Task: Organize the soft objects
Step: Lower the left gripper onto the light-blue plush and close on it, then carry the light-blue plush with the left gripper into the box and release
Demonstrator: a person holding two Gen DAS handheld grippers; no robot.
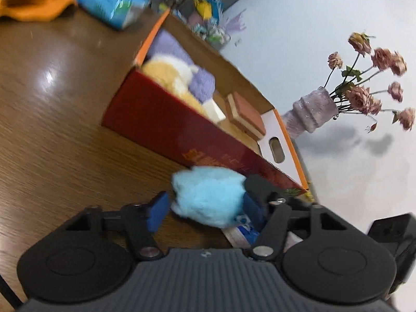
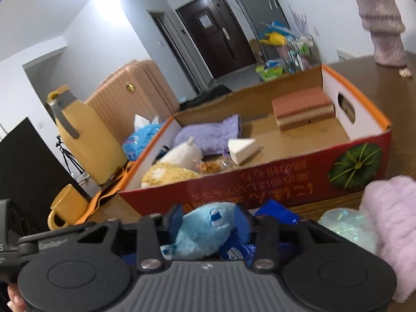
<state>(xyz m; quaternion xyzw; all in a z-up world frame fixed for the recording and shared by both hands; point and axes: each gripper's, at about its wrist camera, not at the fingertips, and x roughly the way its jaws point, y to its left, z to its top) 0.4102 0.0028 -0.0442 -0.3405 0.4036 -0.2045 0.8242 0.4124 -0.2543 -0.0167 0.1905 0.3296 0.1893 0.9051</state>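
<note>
A red cardboard box (image 1: 156, 119) (image 2: 260, 184) lies open on the wooden table. It holds a purple cloth (image 2: 208, 132), a yellow and white plush (image 2: 169, 174), a white wedge sponge (image 2: 241, 148) and a layered pink sponge (image 2: 301, 109). In the left wrist view my left gripper (image 1: 205, 205) has its blue pads against a light blue plush toy (image 1: 208, 195) in front of the box. In the right wrist view my right gripper (image 2: 209, 221) is shut on a light blue plush toy (image 2: 202, 231) with an eye patch. Whether both views show one toy I cannot tell.
Blue packets (image 2: 278, 212) lie under the right gripper. A pink fluffy item (image 2: 390, 221) and a shiny pale bundle (image 2: 345, 223) sit to its right. A yellow jug (image 2: 85, 140), a yellow mug (image 2: 67, 205), a tissue pack (image 1: 109, 0) and a flower vase (image 1: 312, 111) surround the box.
</note>
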